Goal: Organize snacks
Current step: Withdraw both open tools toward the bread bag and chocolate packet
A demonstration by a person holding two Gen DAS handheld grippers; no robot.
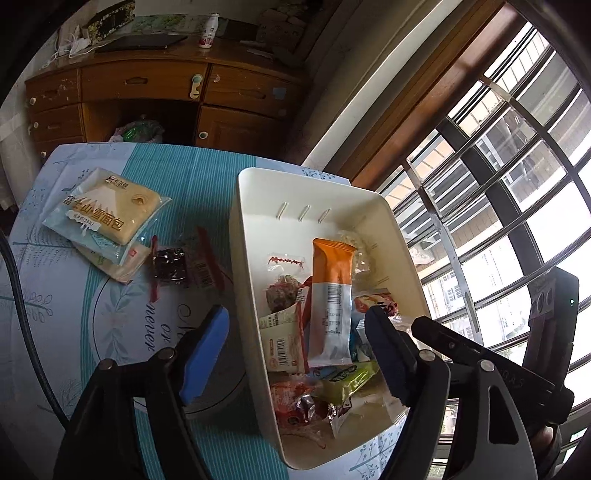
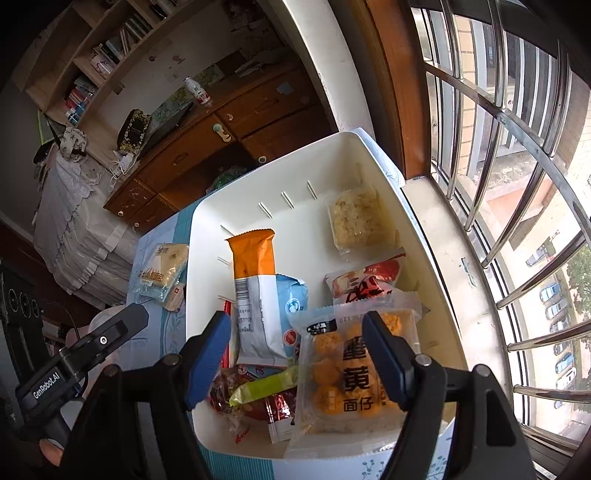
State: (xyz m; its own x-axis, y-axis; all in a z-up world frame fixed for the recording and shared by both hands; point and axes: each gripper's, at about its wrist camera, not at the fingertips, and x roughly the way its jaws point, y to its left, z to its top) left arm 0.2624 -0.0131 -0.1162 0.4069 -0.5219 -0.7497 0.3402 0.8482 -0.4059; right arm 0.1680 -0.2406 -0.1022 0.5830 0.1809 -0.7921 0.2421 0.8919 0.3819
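A white plastic bin (image 1: 332, 195) stands on the blue patterned tablecloth (image 1: 184, 177), holding several snack packets. An orange and white packet (image 1: 330, 295) lies lengthwise on the pile. My left gripper (image 1: 295, 350) hangs open above the bin's left wall, nothing pressed between its blue pads. My right gripper (image 2: 297, 354) is open over the near end of the bin (image 2: 295, 170). A clear packet of yellow balls (image 2: 351, 373) lies under its right finger, leaning on the near wall. Outside the bin lie stacked bread packets (image 1: 107, 210) and a dark snack with red wrapper ends (image 1: 170, 266).
A wooden desk with drawers (image 1: 147, 85) stands behind the table, with a small white bottle (image 1: 207, 31) on top. A barred window (image 1: 498, 184) runs along the right of the bin. A black cable (image 1: 22, 314) crosses the table's left edge.
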